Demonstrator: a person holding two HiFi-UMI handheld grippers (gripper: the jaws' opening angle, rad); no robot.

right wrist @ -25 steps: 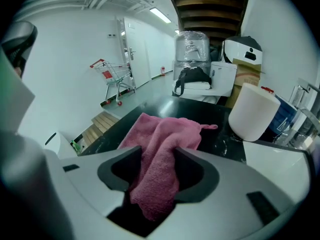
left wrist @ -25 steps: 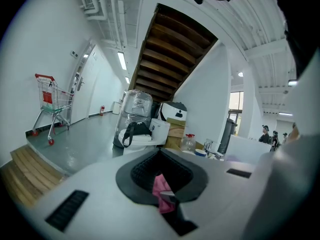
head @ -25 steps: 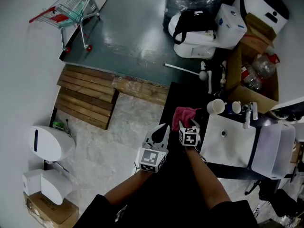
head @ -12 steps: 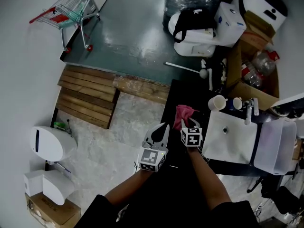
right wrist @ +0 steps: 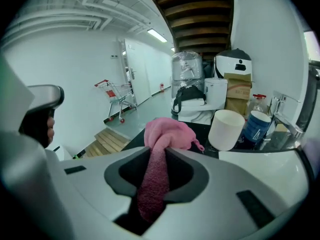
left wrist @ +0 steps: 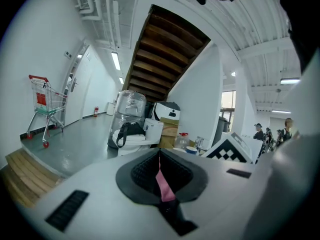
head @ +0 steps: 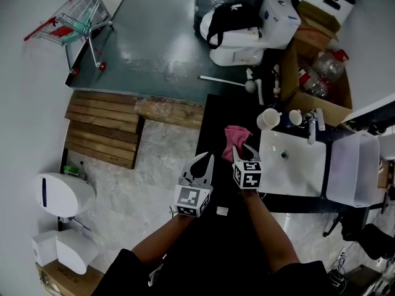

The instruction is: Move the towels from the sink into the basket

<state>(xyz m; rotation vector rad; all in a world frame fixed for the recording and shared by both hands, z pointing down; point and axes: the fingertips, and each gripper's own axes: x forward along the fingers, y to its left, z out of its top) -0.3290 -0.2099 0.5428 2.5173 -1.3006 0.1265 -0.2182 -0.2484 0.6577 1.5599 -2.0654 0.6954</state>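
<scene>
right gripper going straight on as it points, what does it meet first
The right gripper grips the pink towel; beyond that, probably free over the black counter, white cup just to its right.

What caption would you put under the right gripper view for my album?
Right gripper clamped on a pink towel, white cup and blue cup standing beyond it.

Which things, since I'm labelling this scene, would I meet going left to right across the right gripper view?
shopping cart → pink towel → white cup → blue cup → faucet
</scene>
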